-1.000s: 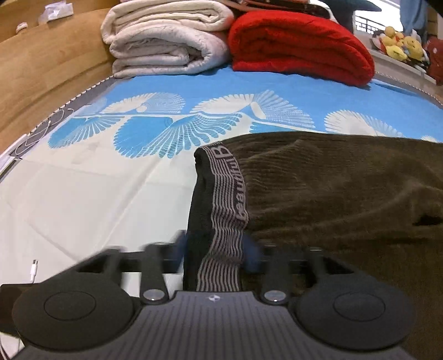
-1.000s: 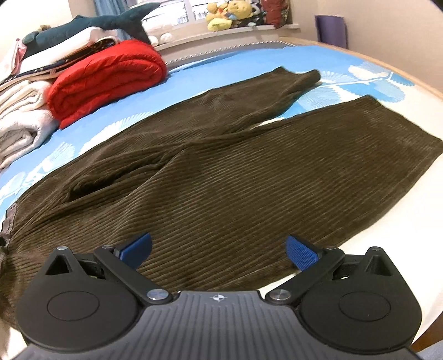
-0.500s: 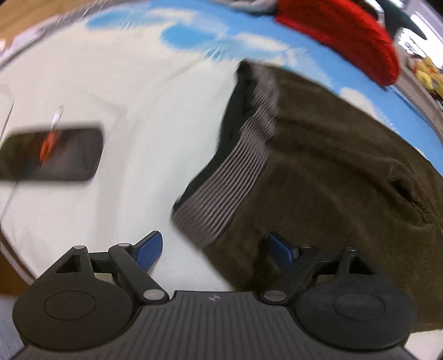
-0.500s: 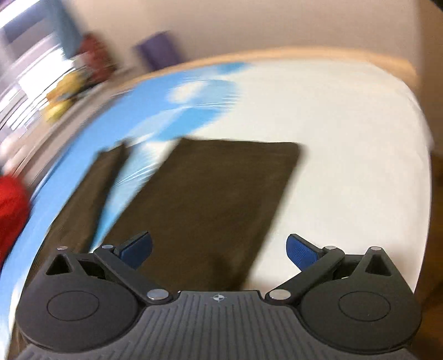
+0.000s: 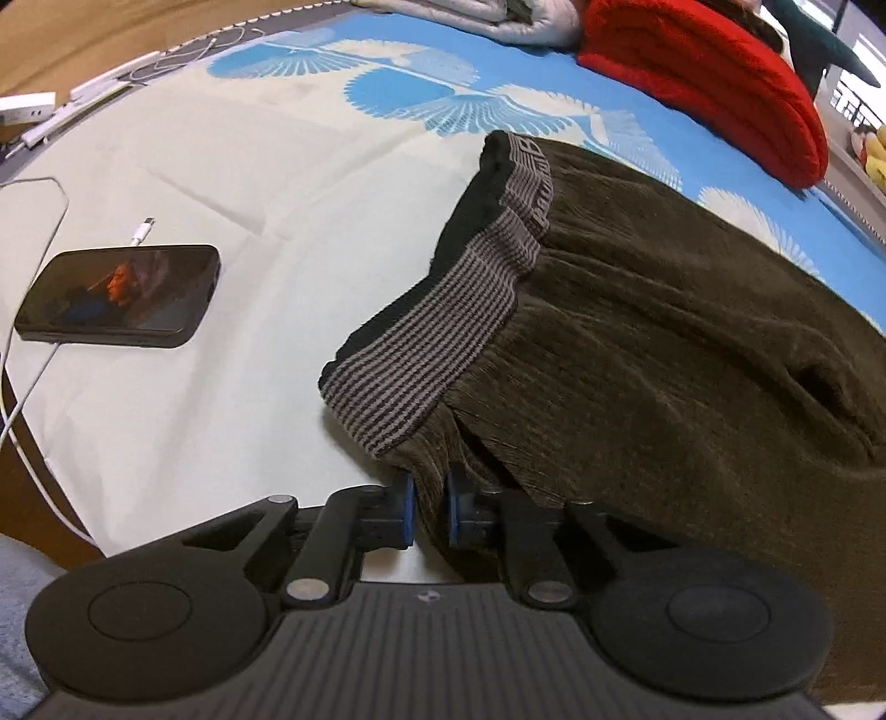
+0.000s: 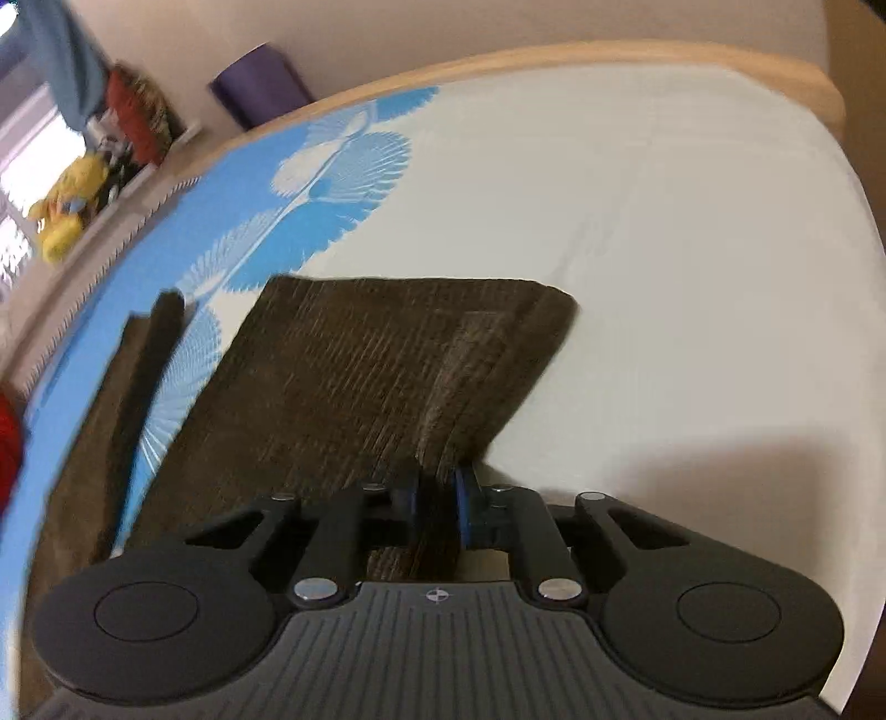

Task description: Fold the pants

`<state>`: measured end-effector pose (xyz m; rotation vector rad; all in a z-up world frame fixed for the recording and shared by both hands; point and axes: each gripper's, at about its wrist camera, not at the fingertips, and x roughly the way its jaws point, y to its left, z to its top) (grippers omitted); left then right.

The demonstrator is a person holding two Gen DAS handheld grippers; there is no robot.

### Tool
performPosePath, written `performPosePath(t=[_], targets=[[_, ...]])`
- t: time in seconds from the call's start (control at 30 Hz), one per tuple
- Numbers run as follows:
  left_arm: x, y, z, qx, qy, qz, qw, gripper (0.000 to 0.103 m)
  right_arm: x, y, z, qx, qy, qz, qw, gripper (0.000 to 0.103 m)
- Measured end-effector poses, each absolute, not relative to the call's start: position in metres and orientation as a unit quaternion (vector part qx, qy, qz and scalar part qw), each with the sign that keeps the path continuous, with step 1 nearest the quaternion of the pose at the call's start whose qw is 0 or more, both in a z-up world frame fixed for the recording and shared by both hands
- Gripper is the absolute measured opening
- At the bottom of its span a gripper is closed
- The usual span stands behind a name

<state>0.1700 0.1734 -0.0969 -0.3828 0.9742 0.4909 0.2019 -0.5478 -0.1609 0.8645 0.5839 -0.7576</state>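
Lying flat on the bed sheet (image 5: 232,183), well left of the pants (image 5: 664,332): a dark phone (image 5: 119,296), screen lit, with a white cable (image 5: 33,376) curving past its left end and a loose white plug just beyond its far edge. Spread across the sheet's pale near part and reaching toward its blue fan-print part: brown corduroy pants, striped grey waistband (image 5: 432,354) turned toward the phone, near corner of that band lifted off the sheet. Clamped on the cloth just under that lifted corner: left gripper (image 5: 429,512), blue pads nearly together with a fold of corduroy squeezed between them. Stacked beyond the pants at the far edge of the bed: a pale folded quilt (image 5: 498,16) and, to its right, a red folded blanket (image 5: 709,77).

Seen from the right wrist: the pants (image 6: 343,387) again, leg end this time, one leg flat on the sheet (image 6: 692,249) with its hem square to the view, the other leg a narrow blurred strip to its left over the blue print. Pinched on the near right edge of the hem: right gripper (image 6: 437,501), pads drawn close with a raised ridge of corduroy caught between them. Far left of the pants, on a ledge past the bed: a yellow plush toy (image 6: 66,210); farther right along the wall, a purple roll (image 6: 260,83).
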Motion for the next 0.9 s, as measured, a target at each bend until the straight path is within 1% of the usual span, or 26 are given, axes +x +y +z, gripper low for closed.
performPosePath(t=[0.07, 0.23, 0.33, 0.37, 0.4, 0.43, 0.5, 0.53, 0.57, 0.6, 0.63, 0.7, 0.8, 0.87, 0.9], targets=[[0.165, 0.176, -0.090, -0.177, 0.456, 0.229, 0.841, 0.011, 0.187, -0.554, -0.157, 0.433, 0.262, -0.361, 0.783, 0.010], [0.155, 0.180, -0.074, -0.162, 0.451, 0.210, 0.852, 0.011, 0.143, -0.558, -0.147, 0.466, 0.262, -0.377, 0.756, 0.010], [0.159, 0.183, -0.082, -0.150, 0.461, 0.195, 0.853, 0.012, 0.127, -0.557, -0.147, 0.463, 0.267, -0.375, 0.757, 0.010], [0.160, 0.185, -0.087, -0.153, 0.463, 0.192, 0.851, 0.013, 0.125, -0.557, -0.151, 0.457, 0.277, -0.384, 0.753, 0.012], [0.160, 0.186, -0.091, -0.155, 0.468, 0.189, 0.849, 0.019, 0.126, -0.558, -0.156, 0.448, 0.292, -0.395, 0.747, 0.013], [0.159, 0.187, -0.093, -0.157, 0.467, 0.191, 0.849, 0.022, 0.126, -0.559, -0.159, 0.435, 0.298, -0.394, 0.753, 0.013], [0.154, 0.187, -0.091, -0.155, 0.461, 0.206, 0.849, 0.065, 0.125, -0.557, -0.152, 0.407, 0.298, -0.409, 0.760, 0.040], [0.151, 0.185, -0.086, -0.151, 0.453, 0.206, 0.854, 0.074, 0.123, -0.553, -0.145, 0.379, 0.293, -0.445, 0.756, 0.070], [0.147, 0.182, -0.081, -0.146, 0.441, 0.207, 0.861, 0.089, 0.122, -0.548, -0.137, 0.347, 0.285, -0.479, 0.754, 0.078], [0.144, 0.176, -0.072, -0.137, 0.425, 0.210, 0.870, 0.092, 0.119, -0.540, -0.126, 0.311, 0.264, -0.505, 0.761, 0.077], [0.143, 0.170, -0.064, -0.127, 0.409, 0.207, 0.880, 0.092, 0.117, -0.532, -0.116, 0.290, 0.245, -0.509, 0.773, 0.077], [0.147, 0.153, -0.050, -0.101, 0.384, 0.181, 0.900, 0.102, 0.114, -0.509, -0.096, 0.270, 0.206, -0.488, 0.804, 0.077], [0.167, 0.119, -0.036, -0.062, 0.333, 0.143, 0.930, 0.103, 0.126, -0.459, -0.077, 0.239, 0.183, -0.415, 0.859, 0.080], [0.190, 0.094, -0.039, -0.035, 0.299, 0.107, 0.948, 0.103, 0.148, -0.416, -0.070, 0.209, 0.186, -0.334, 0.900, 0.091], [0.203, 0.083, -0.045, -0.022, 0.282, 0.089, 0.955, 0.103, 0.161, -0.395, -0.069, 0.198, 0.194, -0.285, 0.917, 0.092]])
